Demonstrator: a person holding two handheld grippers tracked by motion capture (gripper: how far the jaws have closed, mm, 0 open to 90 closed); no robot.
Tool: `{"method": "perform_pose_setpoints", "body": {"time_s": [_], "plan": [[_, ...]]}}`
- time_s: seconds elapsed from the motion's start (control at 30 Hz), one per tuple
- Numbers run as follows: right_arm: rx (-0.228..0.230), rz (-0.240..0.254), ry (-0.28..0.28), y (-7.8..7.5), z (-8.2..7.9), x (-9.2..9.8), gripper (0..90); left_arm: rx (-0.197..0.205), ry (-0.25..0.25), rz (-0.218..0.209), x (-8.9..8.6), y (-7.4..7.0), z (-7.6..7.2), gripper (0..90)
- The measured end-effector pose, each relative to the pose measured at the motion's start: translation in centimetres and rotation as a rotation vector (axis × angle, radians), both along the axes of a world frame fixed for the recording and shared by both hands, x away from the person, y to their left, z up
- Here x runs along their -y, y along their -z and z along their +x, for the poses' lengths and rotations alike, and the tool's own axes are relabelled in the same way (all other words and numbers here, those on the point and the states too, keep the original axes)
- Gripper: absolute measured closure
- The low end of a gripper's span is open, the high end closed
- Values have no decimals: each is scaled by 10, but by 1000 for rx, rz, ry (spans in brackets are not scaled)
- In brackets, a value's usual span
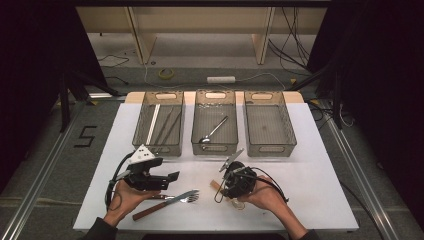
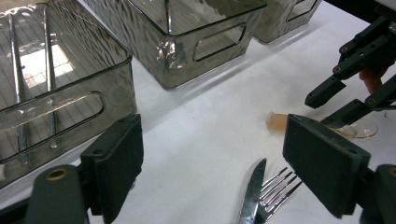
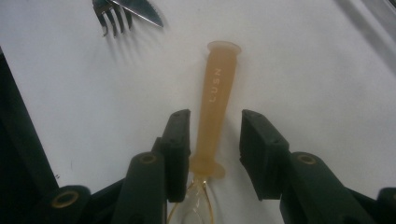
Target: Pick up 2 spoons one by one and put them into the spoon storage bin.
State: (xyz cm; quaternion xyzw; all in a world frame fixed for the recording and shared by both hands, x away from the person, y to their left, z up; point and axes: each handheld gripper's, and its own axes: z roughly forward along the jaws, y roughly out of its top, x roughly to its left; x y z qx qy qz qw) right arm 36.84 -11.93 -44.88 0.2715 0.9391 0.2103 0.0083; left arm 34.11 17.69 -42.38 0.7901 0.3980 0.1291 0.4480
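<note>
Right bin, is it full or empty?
Empty: the right bin shows only its bare bottom, while the middle bin holds a spoon.

Three bins stand in a row across the table's (image 1: 320, 200) upper middle: left bin (image 1: 144, 131) holding long utensils (image 1: 167, 125), middle bin (image 1: 197, 131) a spoon (image 1: 214, 130), right bin (image 1: 291, 131). Below them, lower centre, knife (image 1: 160, 204) and fork (image 1: 187, 198) lie together; a small spoon (image 3: 215, 112) lies right of them.

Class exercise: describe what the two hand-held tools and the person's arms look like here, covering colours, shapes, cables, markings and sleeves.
Both tools are black, each with two flat, blocky jaws on linked bars with brass-coloured pivots. The left tool carries a pale grey three-cornered plate with small dark dots; the right tool has a grey plate too. A black cable loops from each. Dark sleeves show at the forearms.
</note>
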Motion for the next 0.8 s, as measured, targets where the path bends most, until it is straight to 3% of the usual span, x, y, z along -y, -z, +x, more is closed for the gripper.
{"method": "perform_pose_setpoints", "body": {"time_s": [0.2, 0.37, 0.47, 0.8], "plan": [[-15, -19, -10, 3, 0, -4, 657, 10, 12, 7, 0, 4, -7, 166], [-9, -38, -21, 6, 1, -7, 666, 32, 17, -23, -1, 3, -13, 164], [-9, -46, -18, 7, 1, -8, 689, 26, 16, -34, -3, 3, -15, 164], [0, -83, -32, 13, 1, -14, 730, 35, 22, -26, -3, 4, -19, 164]]}}
